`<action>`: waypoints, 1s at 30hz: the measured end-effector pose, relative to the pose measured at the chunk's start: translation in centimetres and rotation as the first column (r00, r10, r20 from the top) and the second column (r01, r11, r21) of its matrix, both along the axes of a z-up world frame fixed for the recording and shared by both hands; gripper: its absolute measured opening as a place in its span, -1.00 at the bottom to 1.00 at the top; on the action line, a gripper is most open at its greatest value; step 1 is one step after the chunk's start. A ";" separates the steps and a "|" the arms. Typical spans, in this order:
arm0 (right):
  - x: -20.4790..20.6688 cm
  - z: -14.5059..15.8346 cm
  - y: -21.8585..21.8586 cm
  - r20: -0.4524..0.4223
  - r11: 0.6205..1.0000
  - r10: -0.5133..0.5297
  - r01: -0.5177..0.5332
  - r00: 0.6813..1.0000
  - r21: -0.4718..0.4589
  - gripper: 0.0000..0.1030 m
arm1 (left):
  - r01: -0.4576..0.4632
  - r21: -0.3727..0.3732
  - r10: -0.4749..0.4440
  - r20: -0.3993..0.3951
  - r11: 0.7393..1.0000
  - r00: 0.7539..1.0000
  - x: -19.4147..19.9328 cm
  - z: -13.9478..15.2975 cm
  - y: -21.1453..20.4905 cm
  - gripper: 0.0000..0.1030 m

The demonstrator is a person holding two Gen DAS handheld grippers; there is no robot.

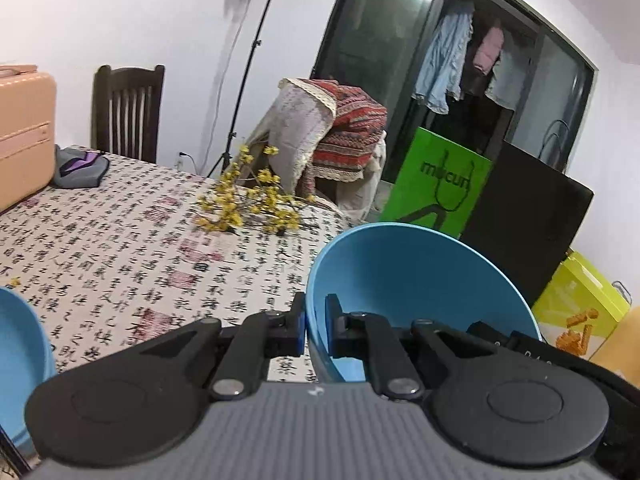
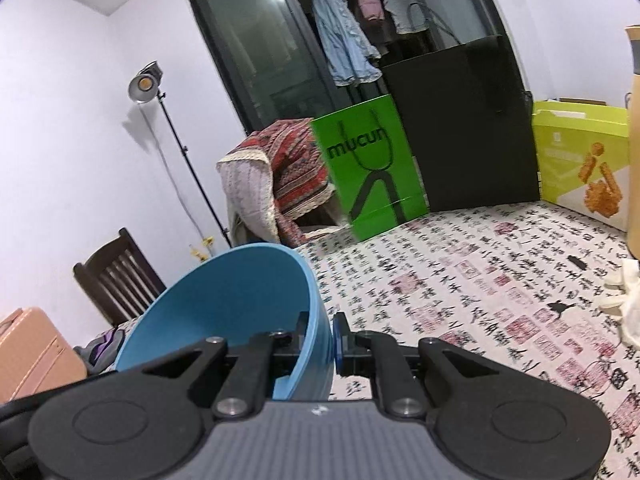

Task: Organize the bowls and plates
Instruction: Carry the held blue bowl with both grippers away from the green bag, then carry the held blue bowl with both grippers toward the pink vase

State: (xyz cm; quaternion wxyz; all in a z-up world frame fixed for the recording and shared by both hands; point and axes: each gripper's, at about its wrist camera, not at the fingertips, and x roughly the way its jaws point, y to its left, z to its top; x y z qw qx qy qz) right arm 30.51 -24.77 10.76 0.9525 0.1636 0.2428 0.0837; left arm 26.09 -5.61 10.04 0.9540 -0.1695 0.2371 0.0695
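Note:
A blue bowl hangs tilted above the calligraphy-print tablecloth, and both grippers grip it. My left gripper is shut on the bowl's left rim, one finger inside and one outside. My right gripper is shut on the opposite rim of what looks like the same blue bowl, which fills the left of the right wrist view. A second blue dish rests on the table at the left edge of the left wrist view, only partly visible.
A yellow flower branch lies mid-table. A peach suitcase and grey pouch sit at the far left. A green bag, black box and yellow-green box line the table's far edge. White cloth lies at the right.

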 end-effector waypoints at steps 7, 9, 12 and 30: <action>-0.5 0.0 2.5 -0.002 0.999 0.045 -0.045 0.999 -0.007 -0.79 | -0.040 -0.002 0.040 0.003 0.999 0.999 -1.1 0.0 2.1 -0.82; -0.7 0.0 3.1 -0.001 0.998 0.057 -0.057 0.998 -0.008 -0.79 | -0.050 0.001 0.050 0.003 0.999 0.999 -1.4 0.0 2.6 -0.81; -0.7 0.0 3.9 -0.001 0.997 0.074 -0.074 0.997 -0.011 -0.79 | -0.067 -0.001 0.067 0.005 0.998 0.998 -1.9 0.1 3.4 -0.81; -1.8 0.0 9.4 -0.001 0.982 0.187 -0.187 0.982 -0.019 -0.79 | -0.176 -0.012 0.177 0.015 0.984 0.984 -4.9 0.3 8.4 -0.82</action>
